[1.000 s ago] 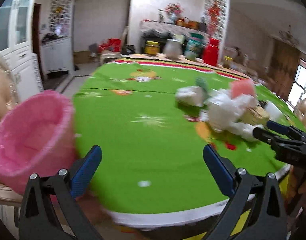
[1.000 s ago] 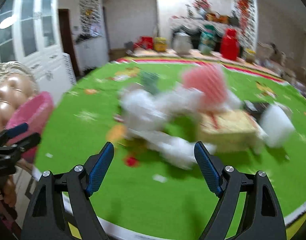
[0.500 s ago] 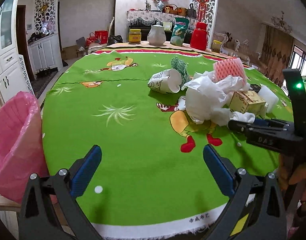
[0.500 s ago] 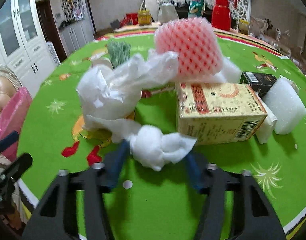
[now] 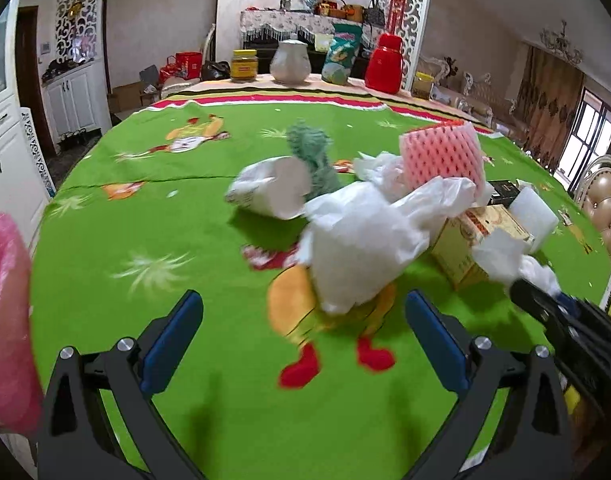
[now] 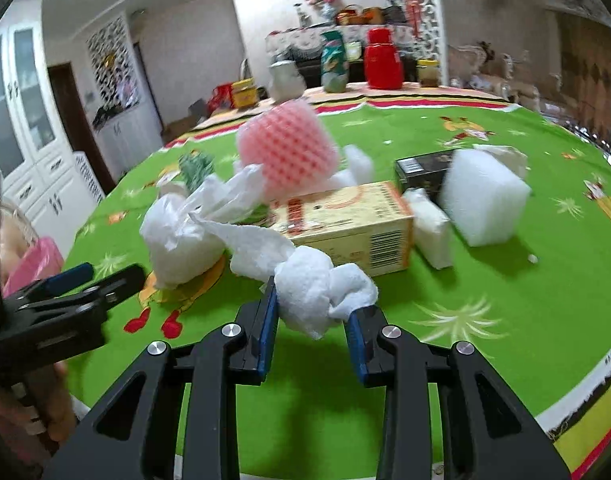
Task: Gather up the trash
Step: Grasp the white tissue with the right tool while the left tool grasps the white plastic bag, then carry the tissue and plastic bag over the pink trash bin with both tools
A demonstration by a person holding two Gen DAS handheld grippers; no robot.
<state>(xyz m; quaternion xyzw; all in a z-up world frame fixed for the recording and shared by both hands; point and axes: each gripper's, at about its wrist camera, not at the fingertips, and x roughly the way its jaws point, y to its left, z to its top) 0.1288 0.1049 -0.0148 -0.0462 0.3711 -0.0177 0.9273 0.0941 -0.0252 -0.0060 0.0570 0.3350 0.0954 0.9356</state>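
Observation:
A pile of trash lies on the green tablecloth (image 5: 177, 264): a white plastic bag (image 5: 361, 248), a pink foam net (image 5: 441, 154), a yellow carton (image 6: 345, 228), a paper cup (image 5: 269, 192), white foam blocks (image 6: 481, 204). My right gripper (image 6: 311, 320) is shut on a crumpled white tissue (image 6: 317, 284), in front of the carton. It also shows in the left wrist view (image 5: 545, 300). My left gripper (image 5: 301, 340) is open and empty, above the cloth in front of the bag. A pink trash bag (image 5: 5, 320) hangs at the table's left edge.
A black box (image 6: 421, 168) and a green foam net (image 5: 313, 156) lie in the pile. Jars, a white jug (image 5: 289, 60) and a red flask (image 5: 383, 64) stand at the table's far edge. A padded chair (image 5: 609, 208) stands at the right.
My right gripper has closed on the white tissue and lifted it a little. My left gripper has moved forward toward the pile, staying open.

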